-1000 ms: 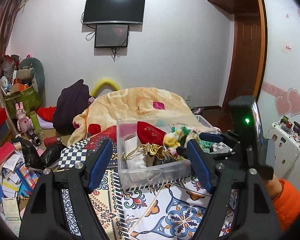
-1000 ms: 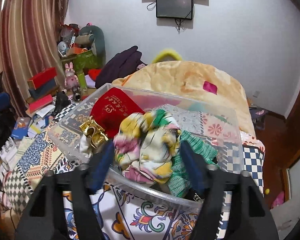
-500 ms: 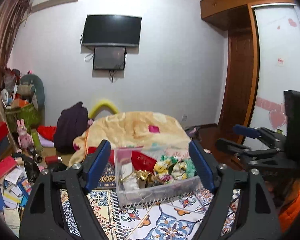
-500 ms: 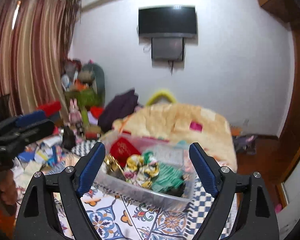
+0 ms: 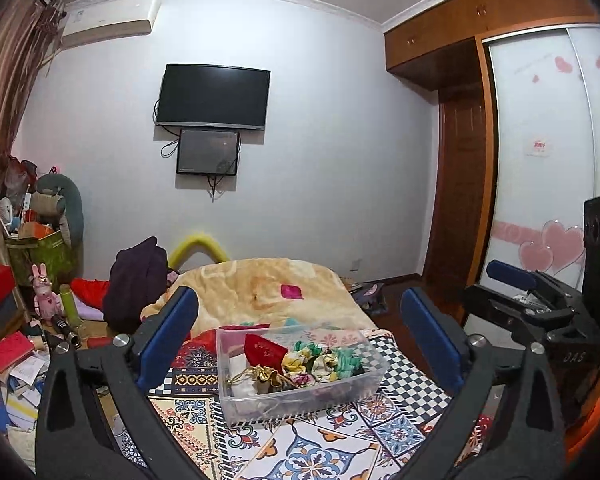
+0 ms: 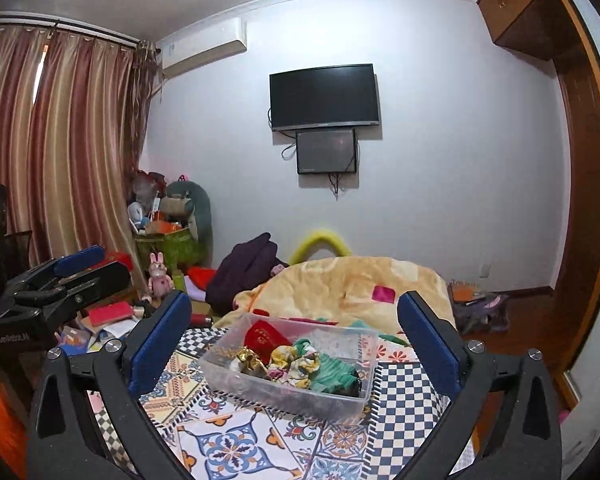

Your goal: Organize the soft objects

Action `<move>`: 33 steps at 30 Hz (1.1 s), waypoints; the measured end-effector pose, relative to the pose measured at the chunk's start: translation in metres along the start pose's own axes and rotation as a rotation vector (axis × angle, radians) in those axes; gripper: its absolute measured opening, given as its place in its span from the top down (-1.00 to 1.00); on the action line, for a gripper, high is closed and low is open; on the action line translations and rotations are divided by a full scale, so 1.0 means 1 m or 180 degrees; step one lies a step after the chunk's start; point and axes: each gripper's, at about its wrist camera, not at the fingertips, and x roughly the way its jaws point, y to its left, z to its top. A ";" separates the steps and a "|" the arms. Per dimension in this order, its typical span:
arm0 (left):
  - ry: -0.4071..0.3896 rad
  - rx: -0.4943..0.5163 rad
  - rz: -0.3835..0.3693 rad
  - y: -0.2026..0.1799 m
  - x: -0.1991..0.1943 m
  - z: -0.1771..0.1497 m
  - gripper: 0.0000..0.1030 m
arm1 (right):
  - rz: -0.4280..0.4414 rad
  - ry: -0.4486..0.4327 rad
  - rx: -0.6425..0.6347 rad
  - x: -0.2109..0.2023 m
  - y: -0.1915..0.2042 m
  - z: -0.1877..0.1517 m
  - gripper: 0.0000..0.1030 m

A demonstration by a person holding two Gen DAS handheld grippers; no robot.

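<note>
A clear plastic bin (image 5: 370, 382) (image 6: 216, 376) stands on the patterned bedspread. It holds soft items: a red pouch (image 5: 264, 350) (image 6: 264, 336), a gold drawstring bag (image 5: 262, 376) (image 6: 250, 360), a floral scrunchie (image 5: 300, 362) (image 6: 294, 360) and green cloth (image 5: 346, 360) (image 6: 332, 374). My left gripper (image 5: 298, 332) is open and empty, held back from and above the bin. My right gripper (image 6: 294, 328) is open and empty, likewise back from the bin. Each gripper shows at the edge of the other's view.
A tan blanket (image 5: 260, 292) (image 6: 360, 284) is heaped behind the bin. A dark purple bundle (image 5: 136, 280) lies at its left. Clutter of books, boxes and toys (image 5: 16, 344) fills the floor at left. A wardrobe (image 5: 540, 160) stands at right.
Both grippers have pulled back and risen away from the bin, which now looks smaller and farther. The right gripper has left the floral scrunchie in the bin.
</note>
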 end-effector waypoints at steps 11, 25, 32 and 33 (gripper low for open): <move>-0.0051 0.0068 0.0032 -0.006 -0.011 0.000 -1.00 | 0.0045 -0.0037 -0.0013 -0.008 0.010 -0.003 -1.00; 0.0002 0.0094 0.0041 -0.009 -0.009 -0.004 -1.00 | -0.0021 -0.0055 0.0011 -0.012 0.006 -0.006 -1.00; 0.0016 0.0104 0.0066 -0.010 -0.008 -0.004 -1.00 | -0.0022 -0.0059 0.0015 -0.011 0.003 -0.007 -1.00; 0.0018 0.0099 0.0064 -0.010 -0.007 -0.004 -1.00 | -0.0024 -0.0059 0.0016 -0.011 0.003 -0.007 -1.00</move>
